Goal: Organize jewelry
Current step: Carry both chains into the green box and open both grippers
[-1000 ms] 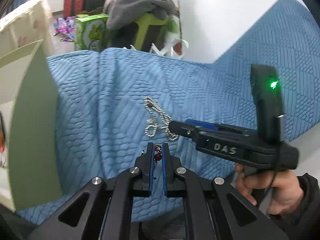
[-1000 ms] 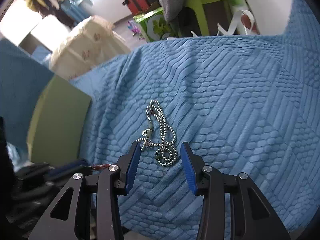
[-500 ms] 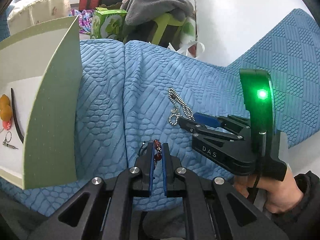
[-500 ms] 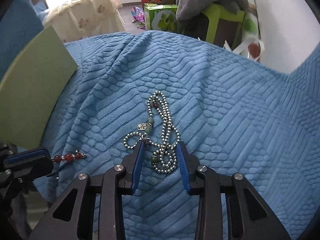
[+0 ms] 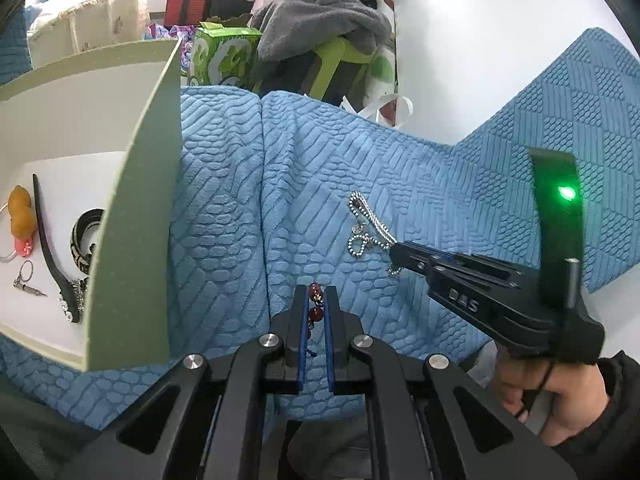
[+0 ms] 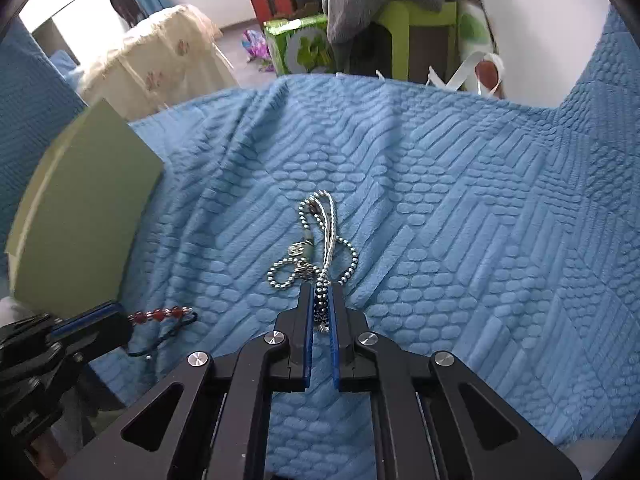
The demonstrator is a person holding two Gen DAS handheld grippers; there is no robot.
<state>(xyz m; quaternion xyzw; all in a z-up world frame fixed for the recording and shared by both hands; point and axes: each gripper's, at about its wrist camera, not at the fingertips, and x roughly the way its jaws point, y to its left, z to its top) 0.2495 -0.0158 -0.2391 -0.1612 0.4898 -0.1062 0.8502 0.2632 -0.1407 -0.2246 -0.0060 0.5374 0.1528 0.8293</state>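
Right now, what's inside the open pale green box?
Inside the pale green box: an orange charm, a black strap, a patterned band, a small key ring. The wall hides the rest.

Two wrist fisheyes, both tilted steeply down at your blue quilted blanket (image 5: 320, 184).
Each looks close along its own fingers; both share the silver bead chain (image 6: 320, 240), and each catches the other gripper at its frame edge.

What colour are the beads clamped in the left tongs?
Dark red beads on a dark cord, clearest in the left wrist view.
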